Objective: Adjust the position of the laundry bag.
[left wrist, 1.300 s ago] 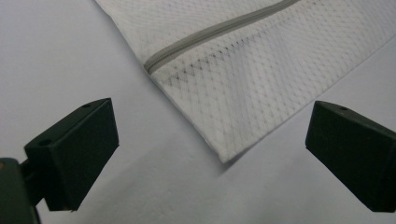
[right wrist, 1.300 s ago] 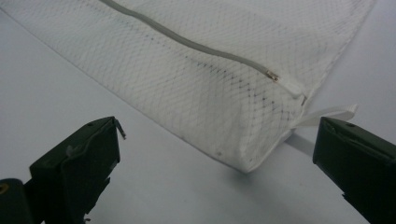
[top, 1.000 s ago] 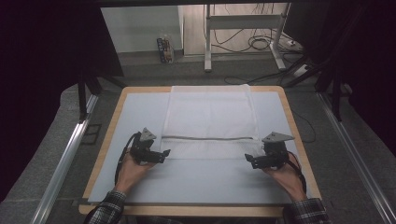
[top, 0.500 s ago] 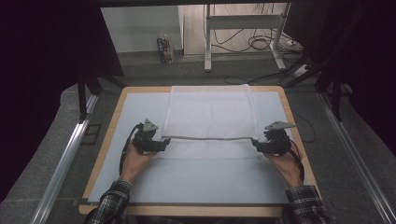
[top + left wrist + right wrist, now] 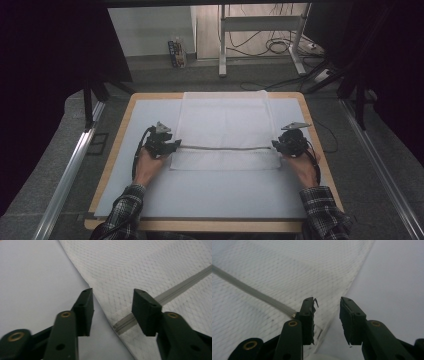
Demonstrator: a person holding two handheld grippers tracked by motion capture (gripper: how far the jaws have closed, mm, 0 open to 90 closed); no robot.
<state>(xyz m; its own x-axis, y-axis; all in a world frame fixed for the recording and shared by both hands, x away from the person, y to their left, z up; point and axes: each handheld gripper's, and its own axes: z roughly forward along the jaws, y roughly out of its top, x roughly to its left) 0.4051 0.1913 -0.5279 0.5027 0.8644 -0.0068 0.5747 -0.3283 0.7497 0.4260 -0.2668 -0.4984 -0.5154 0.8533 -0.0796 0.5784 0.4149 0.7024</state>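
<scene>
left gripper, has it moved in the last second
Yes. The left gripper went forward and inward, from the bare mat to the mesh bag's zipper end.

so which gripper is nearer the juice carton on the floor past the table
Left. The left gripper sits at the mesh bag's left edge, roughly below the carton in the high view. The right gripper is at the bag's right edge, farther across the table.

mesh bag (image 5: 155,270) — cut off by frame edges | zipper (image 5: 249,291) end hidden (behind jaw)
</scene>
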